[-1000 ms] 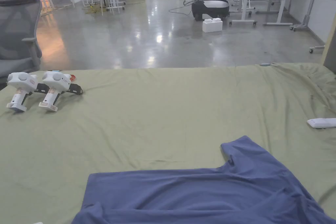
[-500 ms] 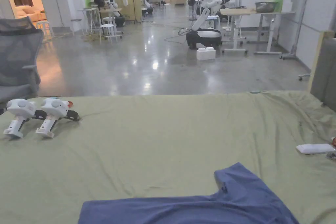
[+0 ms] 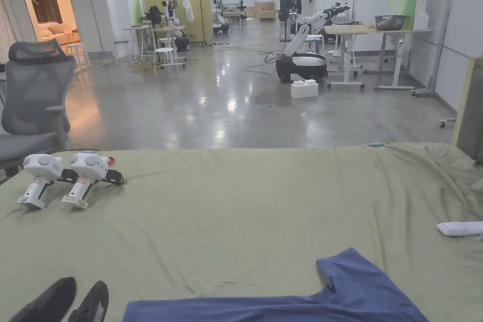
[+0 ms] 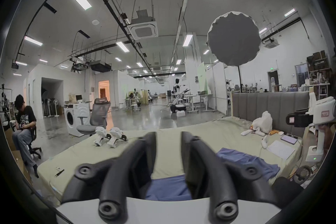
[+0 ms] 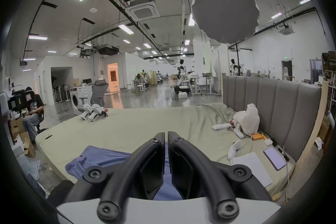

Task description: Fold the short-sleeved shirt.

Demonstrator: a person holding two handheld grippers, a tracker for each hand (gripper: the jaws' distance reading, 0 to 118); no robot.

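The blue short-sleeved shirt point(image 3: 302, 297) lies spread flat at the bed's point(image 3: 245, 205) near edge, ready for folding, while the left gripper point(image 4: 168, 138) hovers above it with jaws apart and the right gripper point(image 5: 166, 134) waits nearly closed, holding nothing.

shirt point(image 3: 302, 301) body cut by bottom edge (head view)

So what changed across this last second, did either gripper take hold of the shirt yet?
No grab yet. The left gripper has come into the head view at lower left, jaws open, beside the blue shirt. The camera tilted up. The shirt and the two spare grippers lie as before.
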